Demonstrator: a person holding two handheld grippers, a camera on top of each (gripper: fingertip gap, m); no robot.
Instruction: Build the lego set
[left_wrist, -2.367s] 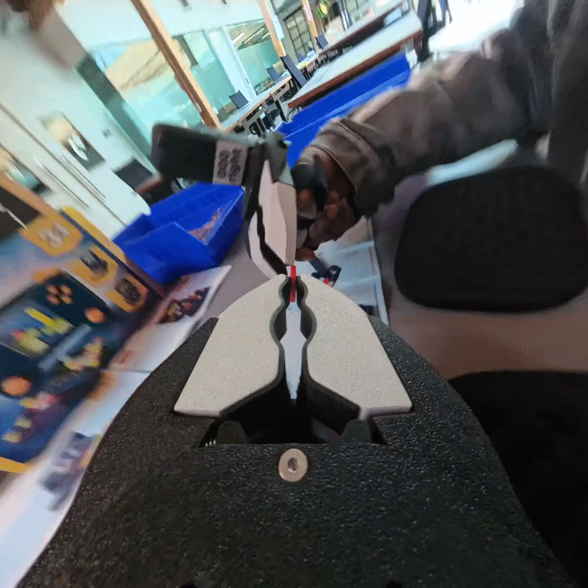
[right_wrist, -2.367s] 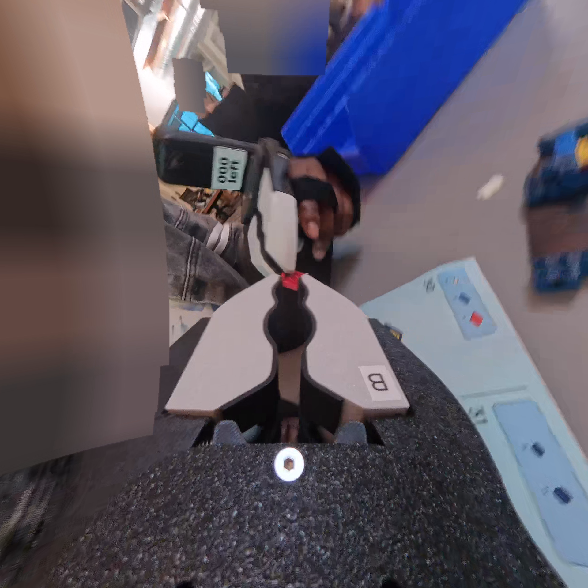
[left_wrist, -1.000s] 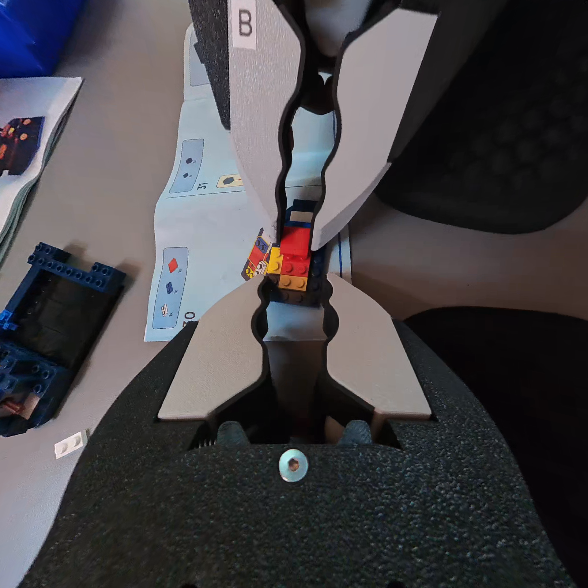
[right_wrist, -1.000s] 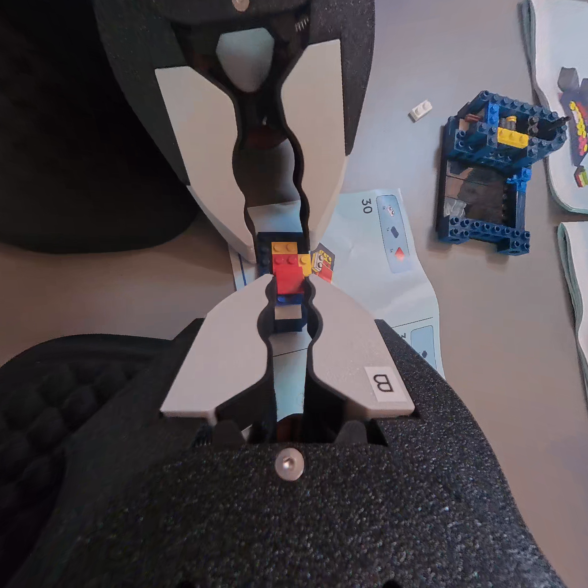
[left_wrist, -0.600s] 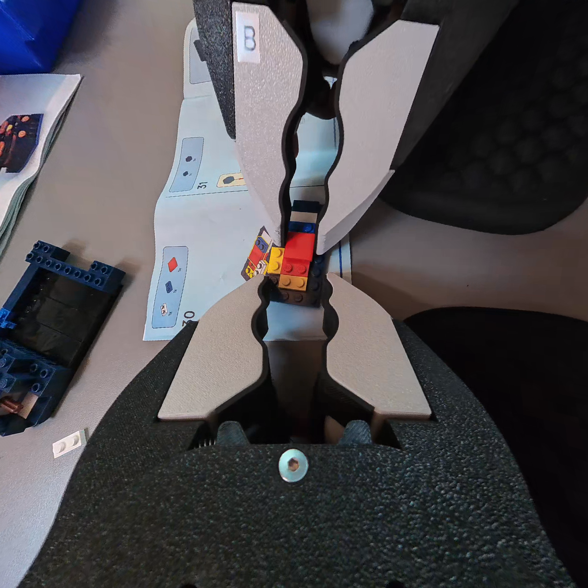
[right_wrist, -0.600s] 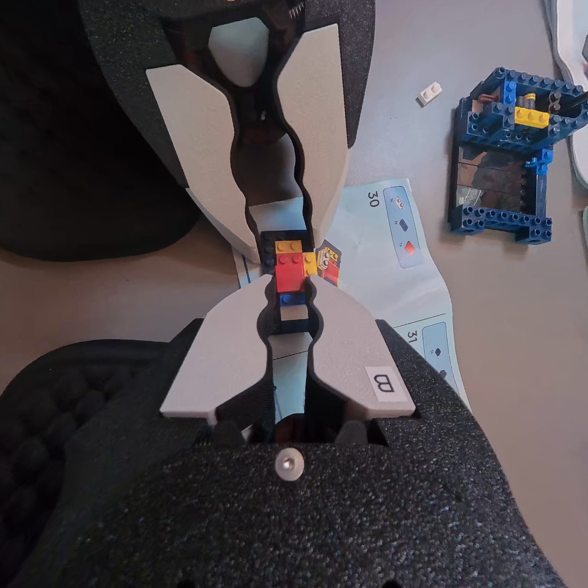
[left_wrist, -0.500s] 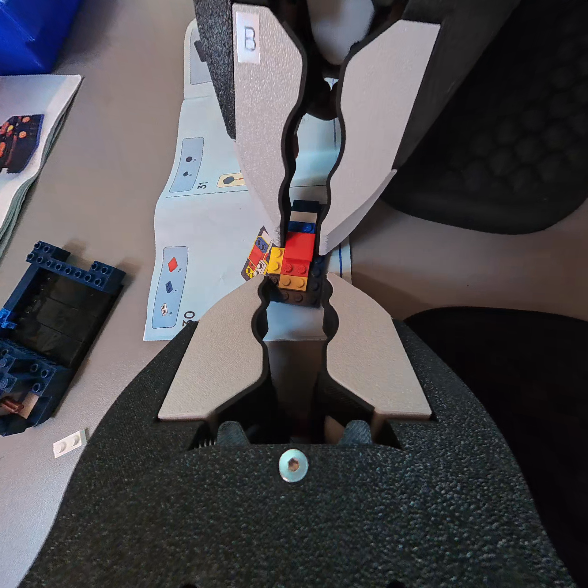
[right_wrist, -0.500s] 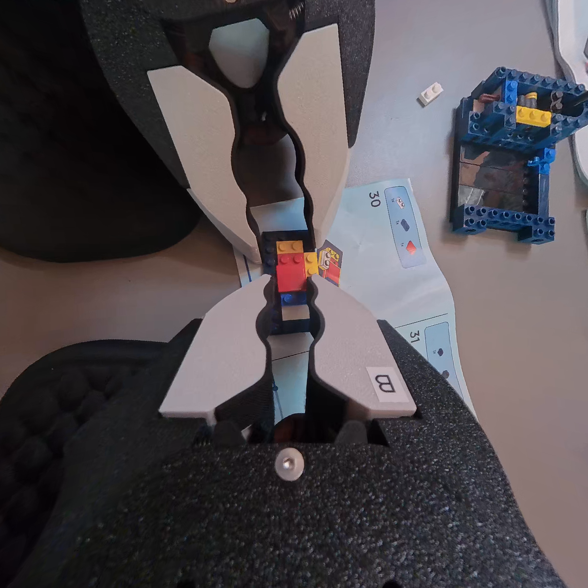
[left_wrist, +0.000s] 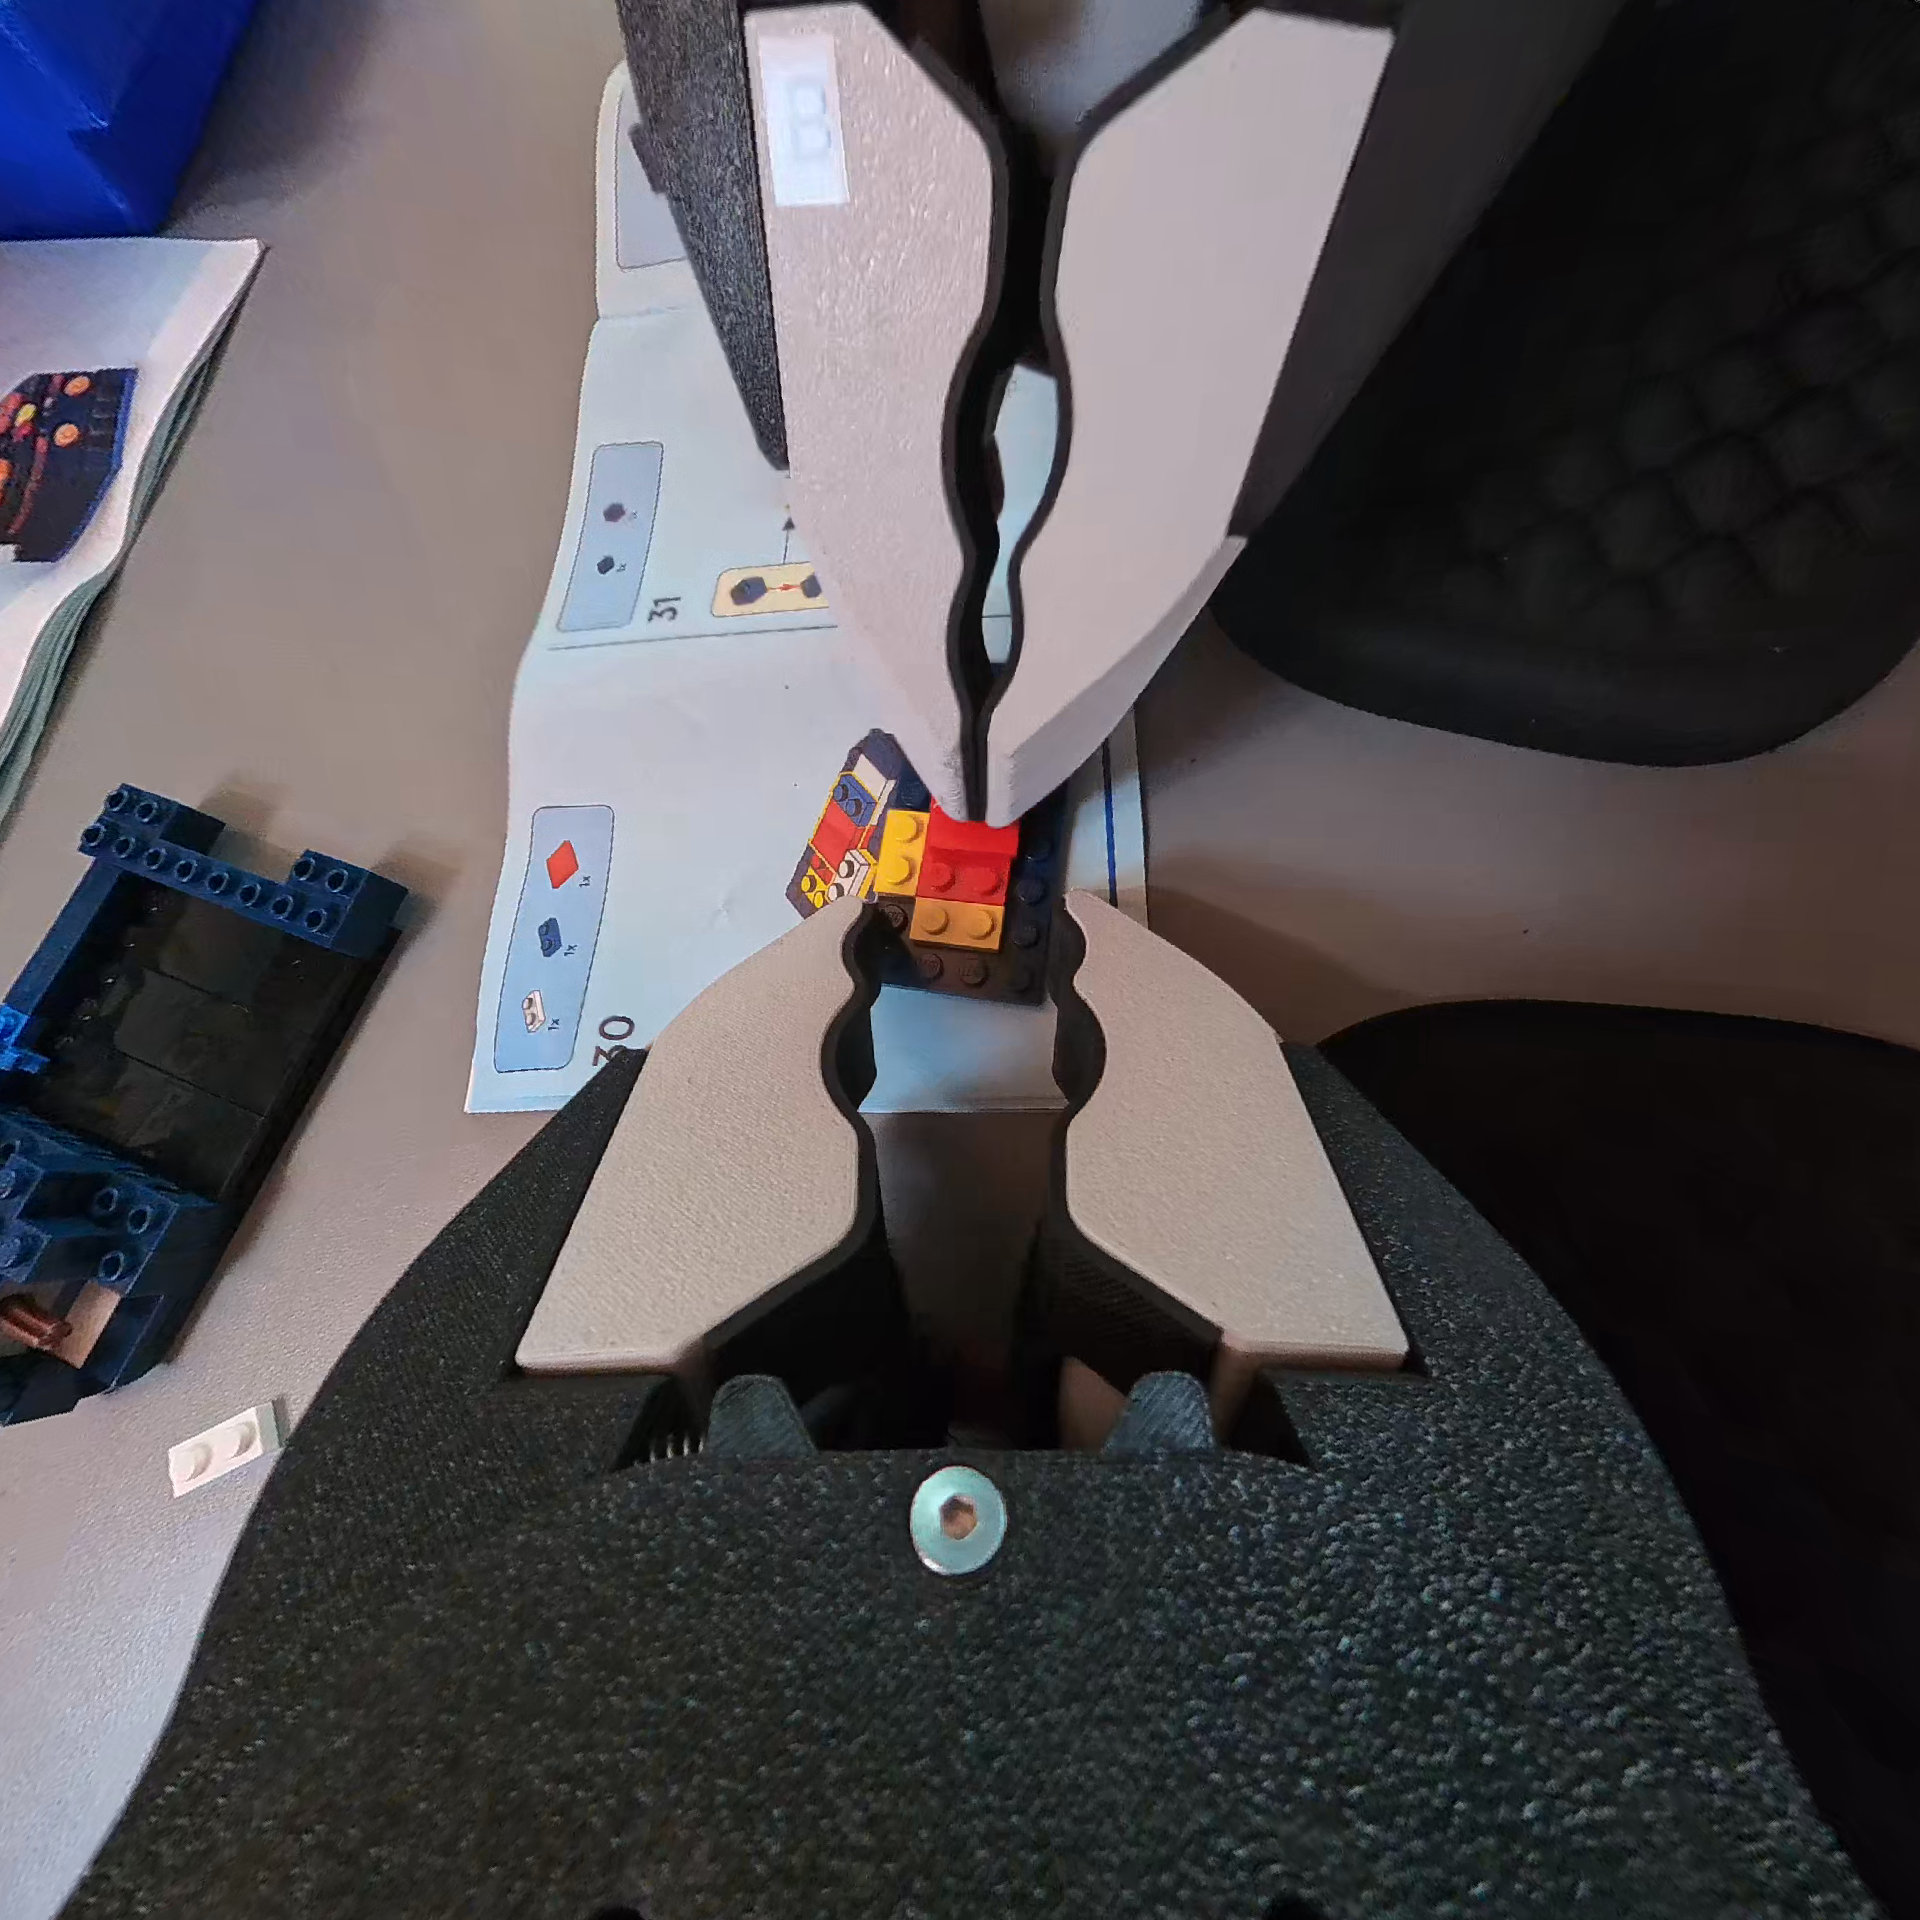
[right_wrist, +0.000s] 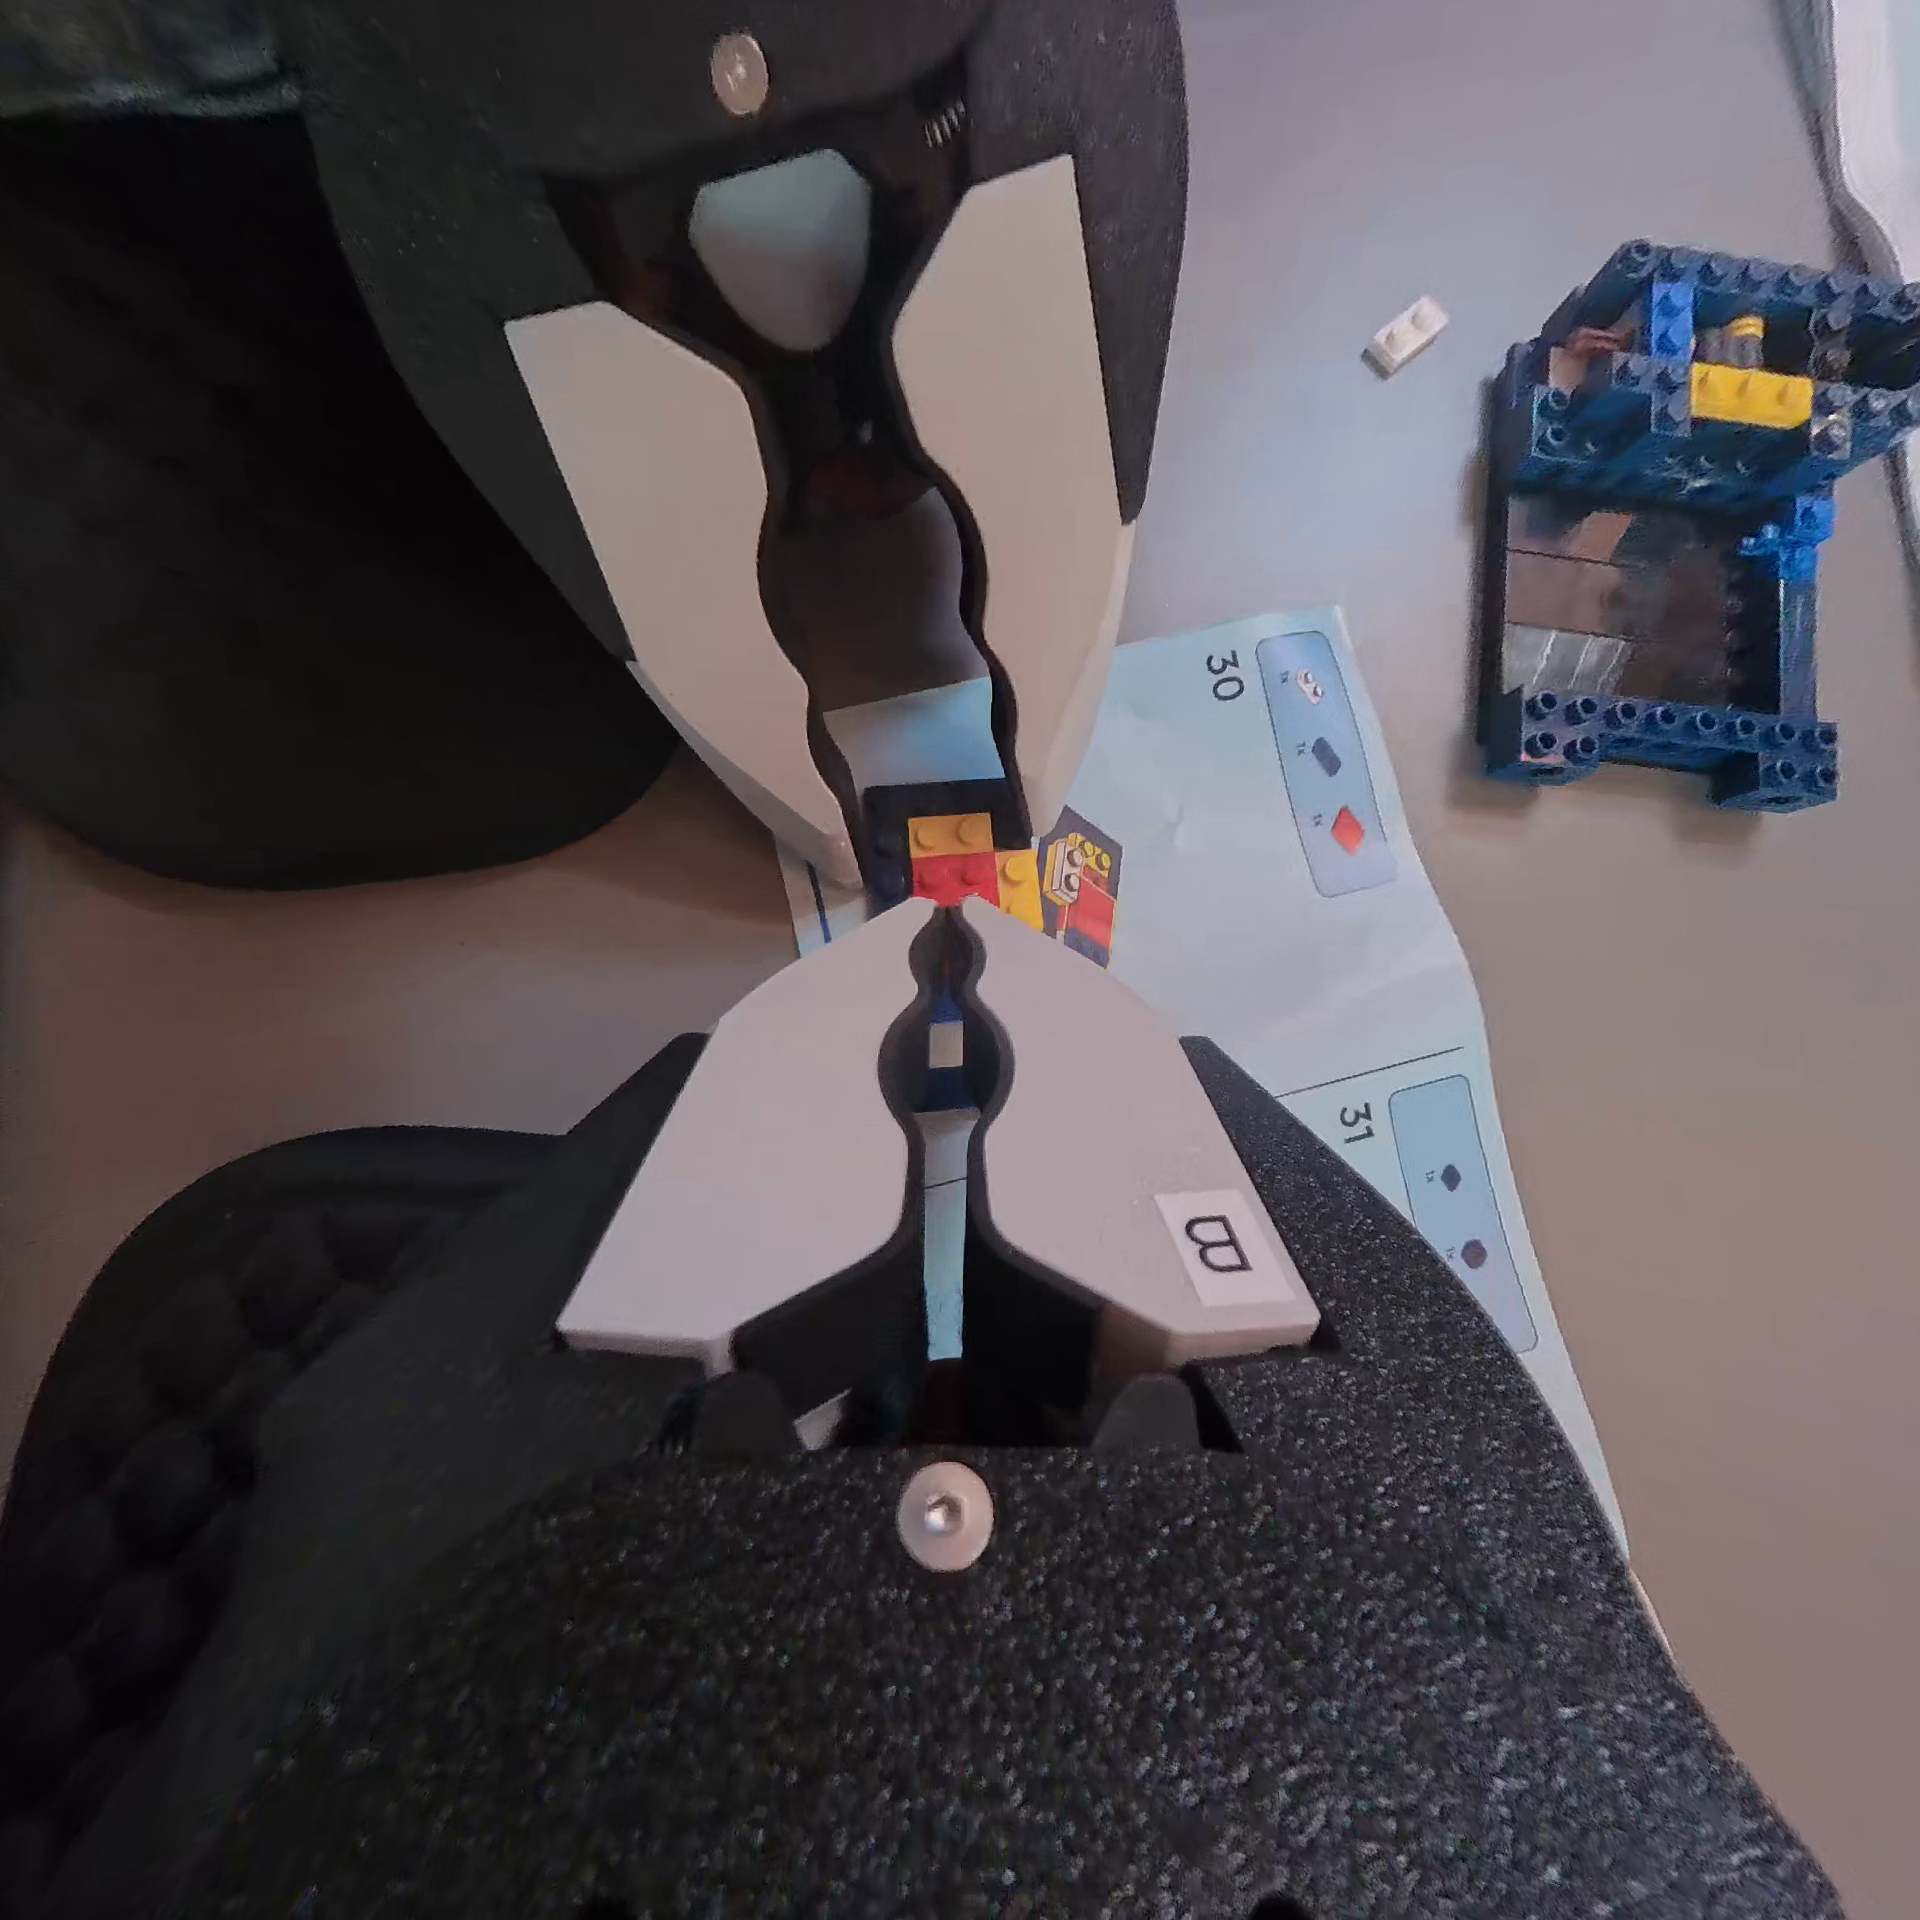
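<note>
Left tongs (left_wrist: 961, 914): part open, clamped across dark base of brick stack (left_wrist: 956, 971); right tongs (right_wrist: 943, 906): newly closed empty, tips pressing red brick (left_wrist: 971, 847)

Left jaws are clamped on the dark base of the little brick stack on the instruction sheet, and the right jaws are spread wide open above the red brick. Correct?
Not quite. The right gripper has its jaws closed together, tips down on the red brick; the left wrist view shows it. The left gripper does grip the dark base on the instruction sheet.
</note>
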